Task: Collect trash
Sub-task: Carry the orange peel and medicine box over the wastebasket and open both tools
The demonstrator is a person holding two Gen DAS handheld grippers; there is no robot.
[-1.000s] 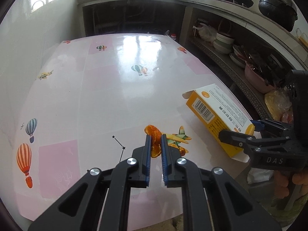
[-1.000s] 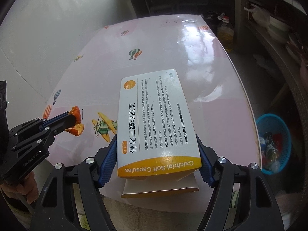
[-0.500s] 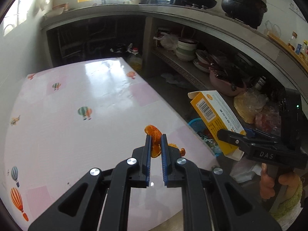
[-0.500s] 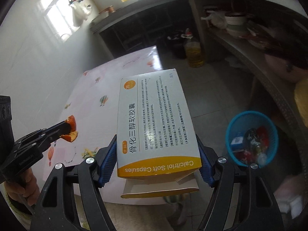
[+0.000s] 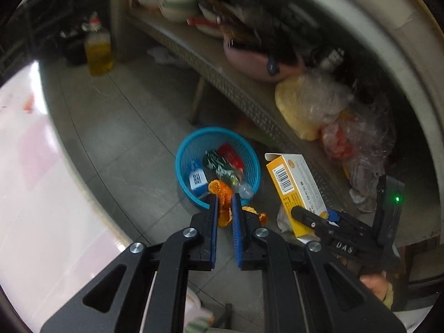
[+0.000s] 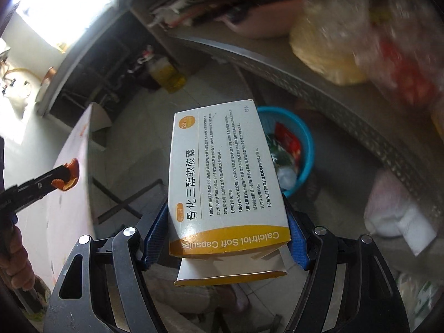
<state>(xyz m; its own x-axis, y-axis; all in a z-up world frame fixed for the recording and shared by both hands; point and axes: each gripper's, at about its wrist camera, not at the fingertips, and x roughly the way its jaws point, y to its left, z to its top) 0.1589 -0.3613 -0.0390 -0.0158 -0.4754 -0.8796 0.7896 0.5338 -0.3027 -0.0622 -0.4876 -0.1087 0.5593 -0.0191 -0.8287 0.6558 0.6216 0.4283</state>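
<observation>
right gripper [image 6: 227,238] clamped on a medicine box [image 6: 224,177] reading "Calcitriol Soft Capsules"; left gripper [image 5: 223,208] pinching orange peel [image 5: 222,197]; "DAS" printed on the gripper body

- The medicine box [image 6: 226,183] is hiding the left part of the blue basket [image 6: 305,149].
- Motion is blurring the bags [image 6: 360,41] on the shelf.
- The small print on the box is staying illegible.
</observation>
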